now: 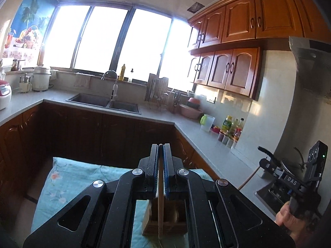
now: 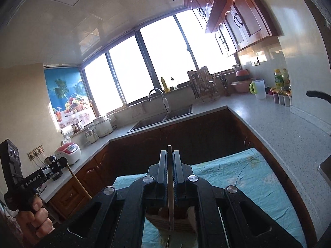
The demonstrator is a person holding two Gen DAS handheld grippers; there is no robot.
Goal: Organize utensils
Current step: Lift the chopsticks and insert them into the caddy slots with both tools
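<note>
Kitchen: both tools [image 1: 160, 146] [image 2: 170, 154] raised, clamping utensils.

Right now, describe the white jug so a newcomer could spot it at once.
Start at the sink under the big window and follow the counter round the right-hand corner. Past the pink bowls, the jug stands upright before the bottles. It alone is plain white with a lime-green handle.
</note>
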